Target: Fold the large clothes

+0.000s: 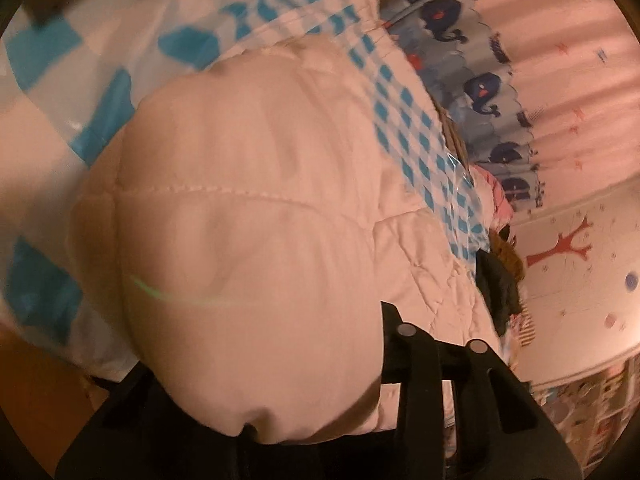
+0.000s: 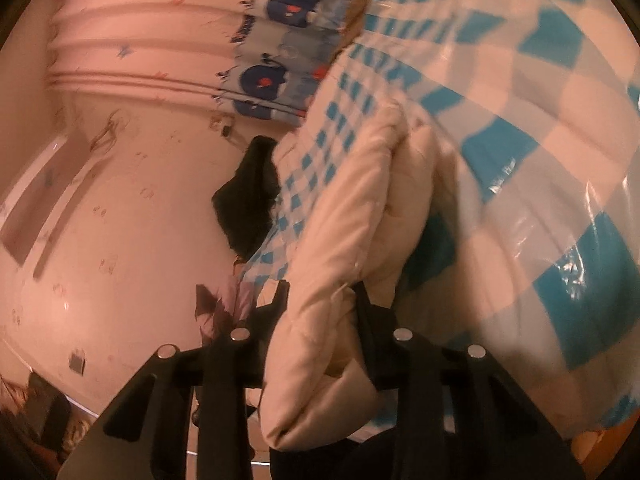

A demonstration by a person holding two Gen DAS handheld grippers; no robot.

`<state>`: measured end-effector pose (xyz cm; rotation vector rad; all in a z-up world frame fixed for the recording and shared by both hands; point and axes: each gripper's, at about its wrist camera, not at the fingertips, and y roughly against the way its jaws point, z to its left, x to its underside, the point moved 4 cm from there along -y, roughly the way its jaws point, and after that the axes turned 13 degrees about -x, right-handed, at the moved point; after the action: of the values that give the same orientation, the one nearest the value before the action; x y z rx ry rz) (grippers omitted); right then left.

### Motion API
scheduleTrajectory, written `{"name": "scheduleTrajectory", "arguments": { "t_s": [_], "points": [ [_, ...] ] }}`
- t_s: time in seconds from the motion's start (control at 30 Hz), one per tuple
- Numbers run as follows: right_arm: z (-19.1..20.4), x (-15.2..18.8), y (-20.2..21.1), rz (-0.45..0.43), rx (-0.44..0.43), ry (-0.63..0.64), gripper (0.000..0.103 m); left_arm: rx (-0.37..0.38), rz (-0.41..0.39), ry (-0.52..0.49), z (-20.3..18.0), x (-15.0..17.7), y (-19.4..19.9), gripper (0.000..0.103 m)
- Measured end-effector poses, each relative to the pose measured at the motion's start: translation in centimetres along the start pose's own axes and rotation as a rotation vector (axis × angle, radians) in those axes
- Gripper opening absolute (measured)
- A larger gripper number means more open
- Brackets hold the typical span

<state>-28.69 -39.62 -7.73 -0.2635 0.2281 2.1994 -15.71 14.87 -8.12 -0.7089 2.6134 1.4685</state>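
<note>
Only the right view shows jaws: the right gripper (image 2: 322,292) pinches the quilted coat (image 2: 340,216). The left gripper (image 1: 320,360) is smothered by it, so I cannot tell its grip. Checked cloth (image 1: 72,60) lies beneath; whale curtain (image 1: 484,92) at two o'clock.

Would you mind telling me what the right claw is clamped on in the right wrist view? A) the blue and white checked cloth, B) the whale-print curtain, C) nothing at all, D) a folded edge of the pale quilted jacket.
D: the right claw has its two black fingers either side of a bunched fold of the pale quilted jacket, which they pinch; the checked cloth lies beyond.
</note>
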Motion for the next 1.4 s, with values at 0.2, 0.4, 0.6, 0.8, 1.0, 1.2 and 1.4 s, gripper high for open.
{"name": "scheduleTrajectory", "arguments": {
  "t_s": [0.2, 0.4, 0.6, 0.8, 1.0, 1.2, 1.4],
  "points": [
    [-4.2, 1.0, 2.1, 0.002, 0.04, -0.08, 0.032, 0.018, 0.073, 0.051, 2.4, 2.5, -0.7, 0.065],
    [-5.7, 0.9, 2.7, -0.014, 0.064, -0.096, 0.032, 0.034, 0.024, 0.167, 5.1, 1.2, -0.9, 0.082],
    [-5.9, 0.2, 5.0, -0.054, 0.15, -0.112, 0.046, 0.019, -0.032, 0.119, 3.9, 0.9, -0.8, 0.06],
    [3.6, -2.1, 4.8, -0.096, 0.347, 0.227, 0.058, -0.007, -0.095, 0.062, 3.0, 1.0, -0.3, 0.049],
    [10.0, -0.6, -12.5, 0.228, 0.369, 0.507, 0.069, -0.012, -0.11, 0.055, 3.6, 1.1, 0.0, 0.05],
    [6.5, 1.4, -27.4, 0.423, 0.569, 0.628, 0.069, -0.016, -0.118, 0.05, 3.8, 1.4, 0.0, 0.05],
    [-2.0, 2.2, -31.4, 0.54, 0.756, 0.621, 0.077, -0.041, -0.148, 0.007, 3.2, 1.8, 0.2, 0.051]
  ]
}}
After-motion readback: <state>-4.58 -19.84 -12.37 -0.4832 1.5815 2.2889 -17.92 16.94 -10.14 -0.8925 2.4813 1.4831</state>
